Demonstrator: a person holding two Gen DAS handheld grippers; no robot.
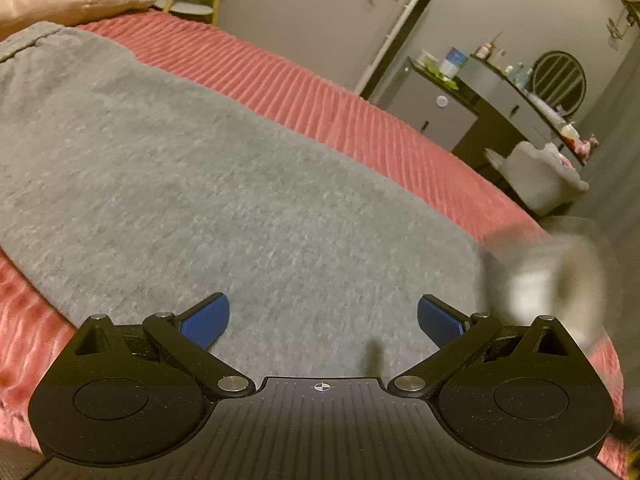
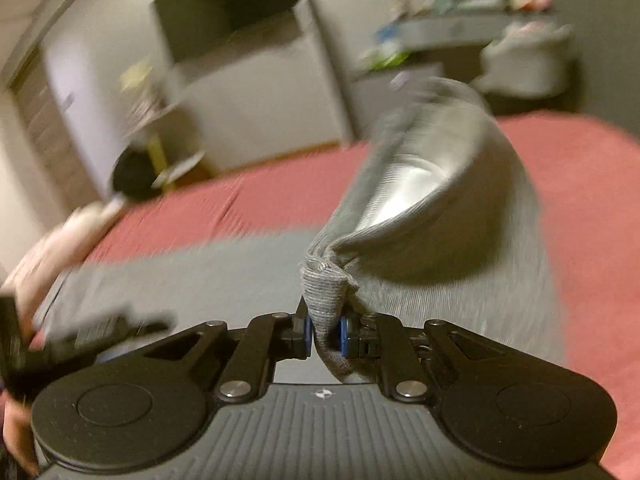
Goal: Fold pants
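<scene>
While the pants (image 1: 224, 184) lie flat on the bed (image 1: 320, 92), right gripper (image 2: 325, 334) pinches a cuff (image 2: 324, 300), lifted for folding over; left gripper (image 1: 323, 322) hovers wide apart, empty.

left tool (image 1: 323, 320): black ribbed body, round discs, silver screws, blue pads | right tool (image 2: 324, 330): same build
</scene>
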